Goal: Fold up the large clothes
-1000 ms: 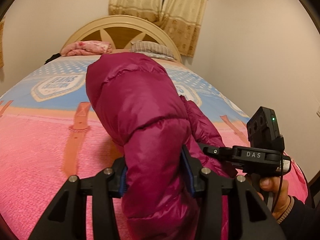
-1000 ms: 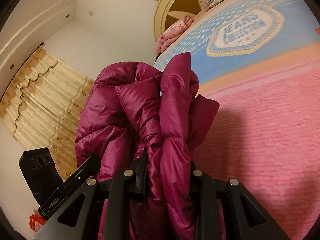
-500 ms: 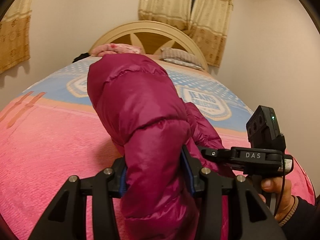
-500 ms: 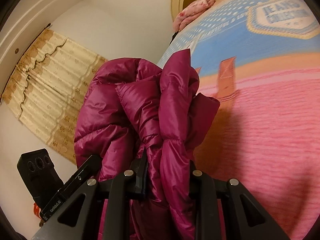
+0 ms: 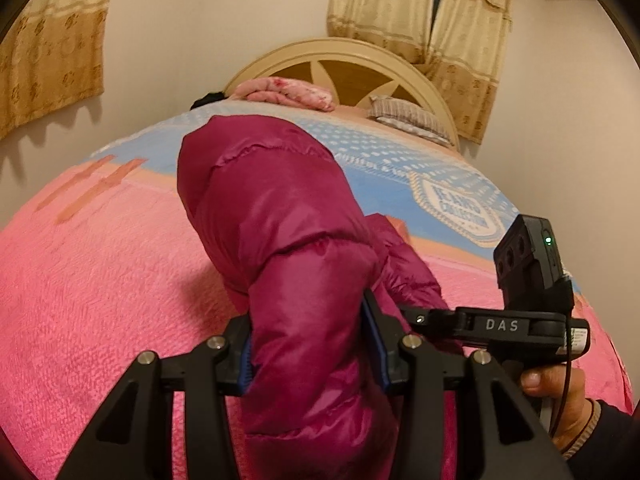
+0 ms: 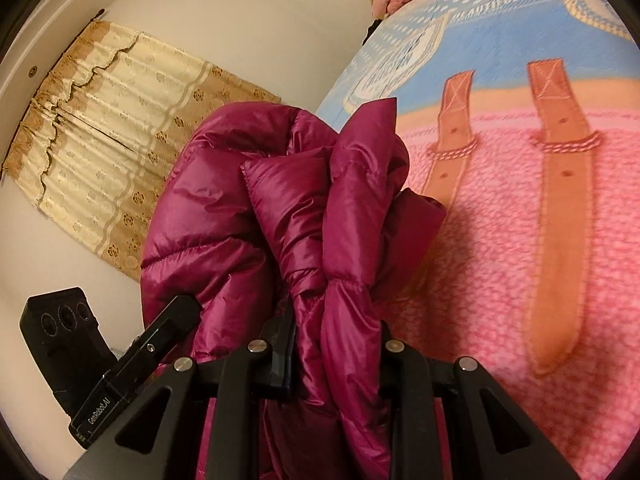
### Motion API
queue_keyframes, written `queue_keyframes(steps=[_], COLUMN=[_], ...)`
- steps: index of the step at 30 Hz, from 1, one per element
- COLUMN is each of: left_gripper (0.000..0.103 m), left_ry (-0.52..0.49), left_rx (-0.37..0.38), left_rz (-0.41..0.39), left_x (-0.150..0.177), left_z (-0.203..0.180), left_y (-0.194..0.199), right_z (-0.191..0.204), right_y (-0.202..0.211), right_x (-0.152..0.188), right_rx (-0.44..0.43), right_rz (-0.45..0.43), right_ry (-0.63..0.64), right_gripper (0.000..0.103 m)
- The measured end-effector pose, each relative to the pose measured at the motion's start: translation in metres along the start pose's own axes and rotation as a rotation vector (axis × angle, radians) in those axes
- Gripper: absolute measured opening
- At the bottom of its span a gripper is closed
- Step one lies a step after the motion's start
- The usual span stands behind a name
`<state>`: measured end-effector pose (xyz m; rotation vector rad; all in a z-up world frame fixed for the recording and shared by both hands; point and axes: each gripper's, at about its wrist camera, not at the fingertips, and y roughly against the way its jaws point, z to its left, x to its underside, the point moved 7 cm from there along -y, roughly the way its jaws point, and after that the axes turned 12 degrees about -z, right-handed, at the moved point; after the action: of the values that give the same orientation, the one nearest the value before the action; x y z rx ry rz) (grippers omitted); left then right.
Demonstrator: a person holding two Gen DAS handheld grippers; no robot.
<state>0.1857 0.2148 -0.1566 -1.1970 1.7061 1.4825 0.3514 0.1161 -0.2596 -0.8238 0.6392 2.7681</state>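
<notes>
A magenta puffer jacket (image 5: pixel 272 224) is held up above the bed by both grippers. My left gripper (image 5: pixel 308 344) is shut on a thick fold of the jacket, which bulges forward between its blue pads. My right gripper (image 6: pixel 336 344) is shut on a bunched part of the same jacket (image 6: pixel 304 208). The right gripper also shows in the left wrist view (image 5: pixel 516 320), close beside the left one, held by a hand. The left gripper's body shows at the lower left of the right wrist view (image 6: pixel 120 368). The rest of the jacket hangs out of sight below.
A bed with a pink and blue blanket (image 5: pixel 100 280) lies below and ahead. A folded pink quilt (image 5: pixel 288 92) and a striped pillow (image 5: pixel 408 116) lie by the cream headboard (image 5: pixel 344 60). Curtains (image 6: pixel 104 152) hang on the walls.
Both grippers have swung to the left with the jacket still clamped. The headboard has shifted right in the left view, and the blanket's brown straps have come into the right view.
</notes>
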Motion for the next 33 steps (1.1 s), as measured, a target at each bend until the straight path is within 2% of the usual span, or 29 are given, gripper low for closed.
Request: queue_keyframes(steps=[3,6,8,12,18,20,22,24,26,33], left_gripper=[0.047,0.053,0.064,0.079,0.085,0.085,0.085,0.091,0.096,0.097], left_ry=[0.009,0.033,0.041,0.069,0.069,0.065,0.058,0.053,0.031,-0.035], left_rx=[-0.018,-0.027,-0.05,-0.087,-0.11,-0.12,-0.137,-0.146,-0.151,-0.128], left_rz=[0.022,0.035,0.054,0.101,0.127,0.125,0.088,0.055,0.0,-0.089], left_x=[0.01,0.014,0.019,0.032,0.042,0.039,0.027,0.017,0.003,-0.025], left_z=[0.014,0.024,0.032,0.043,0.049,0.049,0.047,0.047,0.042,0.02], left_y=[-0.004,-0.007,-0.01,-0.018,-0.016,-0.01,0.004,0.014,0.029,0.059], right_z=[-0.006,-0.011,-0.016,-0.024,-0.028,-0.029,-0.034,-0.034,-0.03,-0.006], right_y=[-0.008,-0.011,-0.01,-0.007,-0.007,-0.004,0.008,0.022,0.038,0.088], right_x=[0.003,0.006,0.006,0.007,0.006,0.007,0.004,-0.001,-0.007,-0.01], right_rx=[0.014,0.025,0.03,0.04,0.042,0.046,0.071,0.11,0.134,0.19], right_rz=[0.008,0.009,0.012,0.016,0.016,0.022,0.01,-0.019,-0.06,-0.156], right_ry=[-0.011,-0.021,-0.035,-0.056,-0.109,-0.11,-0.104,-0.085,-0.065,0.006], right_gripper=[0.024,0.024,0.024,0.024,0.025,0.029,0.038,0.052,0.055,0.056])
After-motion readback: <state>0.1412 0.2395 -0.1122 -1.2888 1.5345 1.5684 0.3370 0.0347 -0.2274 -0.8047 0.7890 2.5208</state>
